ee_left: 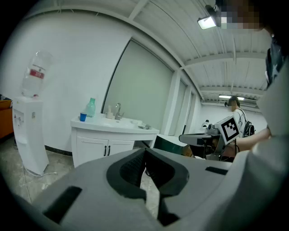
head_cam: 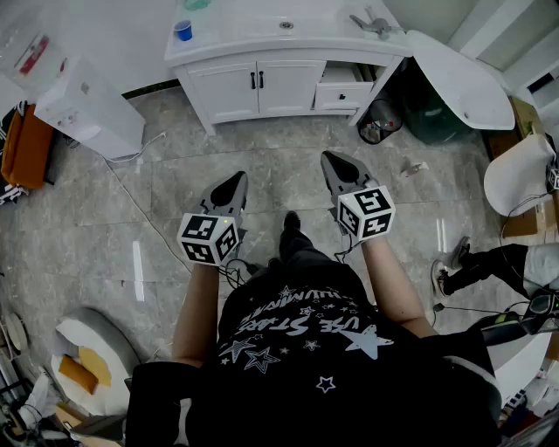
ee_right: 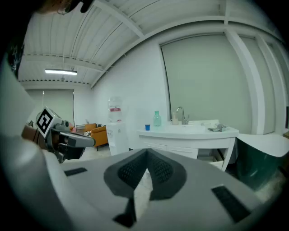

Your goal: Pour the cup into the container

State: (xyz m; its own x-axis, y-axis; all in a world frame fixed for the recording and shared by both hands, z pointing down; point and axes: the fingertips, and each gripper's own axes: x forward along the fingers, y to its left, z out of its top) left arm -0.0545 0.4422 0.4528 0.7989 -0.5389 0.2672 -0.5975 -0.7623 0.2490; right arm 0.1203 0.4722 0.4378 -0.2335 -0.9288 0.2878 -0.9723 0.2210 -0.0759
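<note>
A small blue cup (head_cam: 182, 30) stands on the left end of the white vanity counter (head_cam: 244, 39), next to a teal bottle (head_cam: 196, 4). It also shows as the blue cup (ee_left: 83, 117) in the left gripper view and the blue cup (ee_right: 147, 127) in the right gripper view. A sink basin (head_cam: 286, 24) lies mid-counter. My left gripper (head_cam: 238, 180) and right gripper (head_cam: 330, 160) are held side by side over the floor, well short of the vanity. Both are shut and empty: left gripper (ee_left: 144, 151), right gripper (ee_right: 146, 154).
A water dispenser (head_cam: 87, 109) stands left of the vanity, with a cable on the floor. A drawer (head_cam: 345, 87) hangs open at the vanity's right, above a dark bin (head_cam: 380, 122). A white table (head_cam: 463, 79) and another person's legs (head_cam: 476, 262) are at the right.
</note>
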